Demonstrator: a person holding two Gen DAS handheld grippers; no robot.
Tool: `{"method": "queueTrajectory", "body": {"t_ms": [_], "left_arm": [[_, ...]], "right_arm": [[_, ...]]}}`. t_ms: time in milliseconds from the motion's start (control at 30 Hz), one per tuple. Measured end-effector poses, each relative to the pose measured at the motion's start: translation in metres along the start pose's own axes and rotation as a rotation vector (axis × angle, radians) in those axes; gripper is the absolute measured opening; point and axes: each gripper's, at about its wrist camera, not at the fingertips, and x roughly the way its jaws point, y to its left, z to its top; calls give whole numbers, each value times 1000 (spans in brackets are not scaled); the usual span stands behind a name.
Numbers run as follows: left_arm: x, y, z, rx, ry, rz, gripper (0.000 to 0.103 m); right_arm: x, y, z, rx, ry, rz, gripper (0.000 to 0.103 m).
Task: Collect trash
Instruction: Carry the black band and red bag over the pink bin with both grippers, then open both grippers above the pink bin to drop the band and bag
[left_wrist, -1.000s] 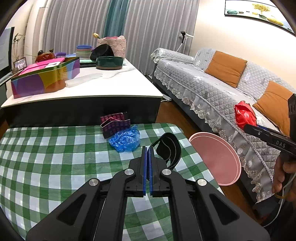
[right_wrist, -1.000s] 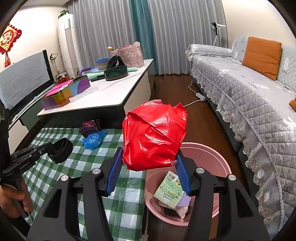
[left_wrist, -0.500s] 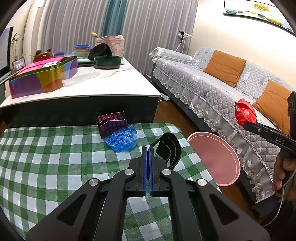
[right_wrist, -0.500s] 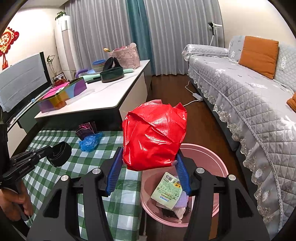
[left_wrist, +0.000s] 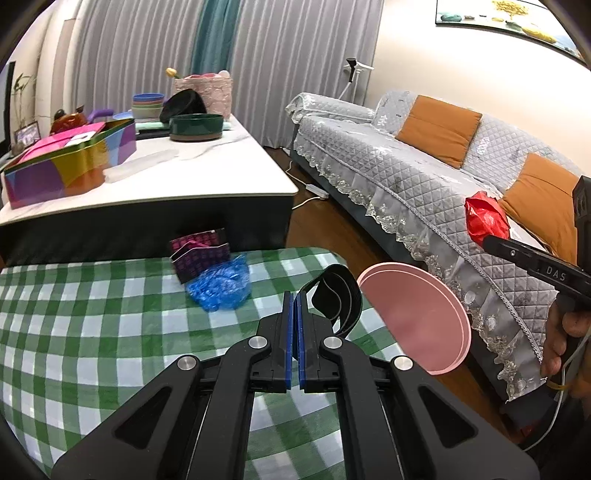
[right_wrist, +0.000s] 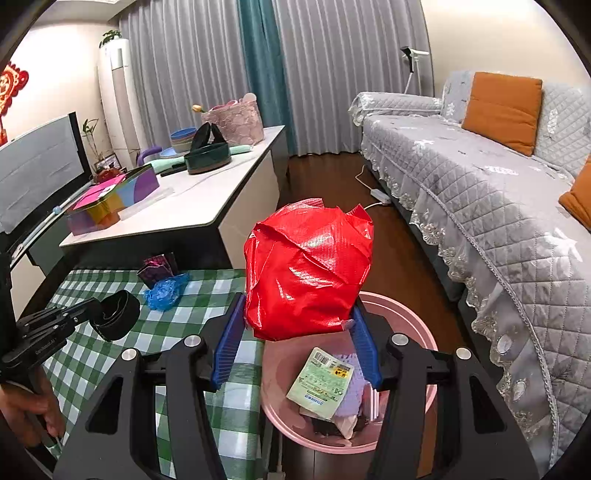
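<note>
My right gripper (right_wrist: 297, 317) is shut on a crumpled red plastic bag (right_wrist: 306, 273) and holds it above the near rim of a pink bin (right_wrist: 421, 332) with paper trash inside. The bag (left_wrist: 485, 221) and bin (left_wrist: 417, 314) also show in the left wrist view. My left gripper (left_wrist: 295, 299) is shut on a black looped band (left_wrist: 334, 299), held over the green checked tablecloth (left_wrist: 92, 332); the band also shows in the right wrist view (right_wrist: 116, 319). A blue crumpled wrapper (left_wrist: 219, 288) and a purple patterned box (left_wrist: 201, 253) lie on the cloth.
A white-topped low table (left_wrist: 166, 177) behind holds a colourful tin (left_wrist: 70, 162), bowls and a basket. A grey sofa (right_wrist: 498, 192) with orange cushions runs along the right. The bin stands on dark wood floor between cloth and sofa.
Both views have shifted slightly; the right gripper with the red bag has edged closer over the bin. Both grips are unchanged.
</note>
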Motion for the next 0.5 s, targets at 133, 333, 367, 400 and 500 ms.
{"method": "queueTrajectory", "body": {"t_ms": [133,333,367,400,500], "left_arm": [[5,-14,5,18,-4,-18,2],[16,-33,10,34,2,-48,2],[20,-36,11,31,11,-57,2],[25,-39,13,31,22,-62,2],[33,-49,21,46,17,-75,2]], "right_arm": [[-2,-9,0,19,-4,-9,55],[-4,-21,0,40,-7,-21,55],[-4,-25,1,54,-6,-25,55],[-4,-29,1,67,-5,-31,55],[-3,-38,1,100,-9,-42,55]]}}
